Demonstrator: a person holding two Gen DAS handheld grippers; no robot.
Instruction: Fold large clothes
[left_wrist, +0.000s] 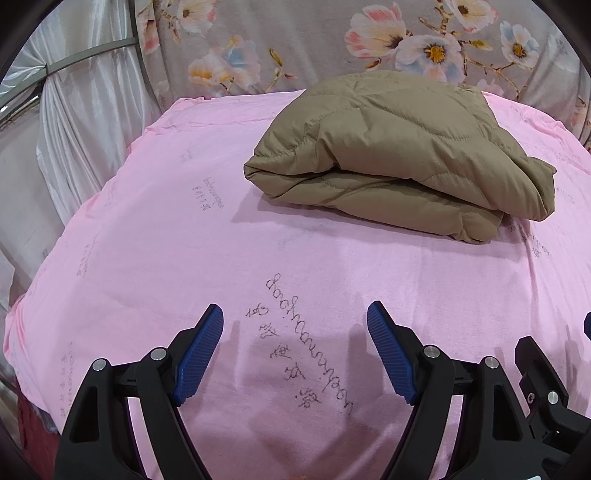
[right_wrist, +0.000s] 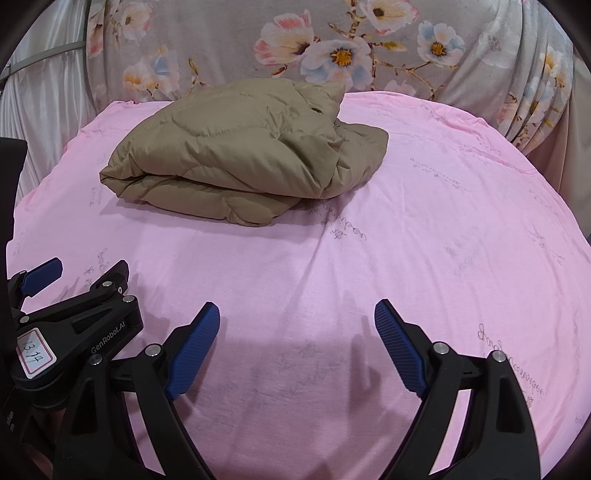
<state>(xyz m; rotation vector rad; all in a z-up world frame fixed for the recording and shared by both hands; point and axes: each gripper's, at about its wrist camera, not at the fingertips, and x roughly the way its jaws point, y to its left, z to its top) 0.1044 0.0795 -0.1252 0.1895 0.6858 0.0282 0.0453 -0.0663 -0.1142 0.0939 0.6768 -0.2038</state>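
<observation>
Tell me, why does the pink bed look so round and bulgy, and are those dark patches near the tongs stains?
Both wrist views: fisheye bending curves the pink sheet and darkens corners. Patches beneath the left tongs and right tongs look like soft shadows.

Each hand-held gripper (left_wrist: 295, 354) shows black arms with silver screws and 2 ribbed blue pads (right_wrist: 194, 354). The left one carries "GenRobot.AI" lettering plus a "13.14" label (right_wrist: 35, 354).

We see a folded jacket (left_wrist: 402, 158) lying on the bed sheet (left_wrist: 166, 240) toward the far side. Behind it hangs a flowered cloth (left_wrist: 332, 44). Our left claw (left_wrist: 295, 350) and right claw (right_wrist: 297, 350) hover side by side over the near sheet, well apart from the jacket.
</observation>
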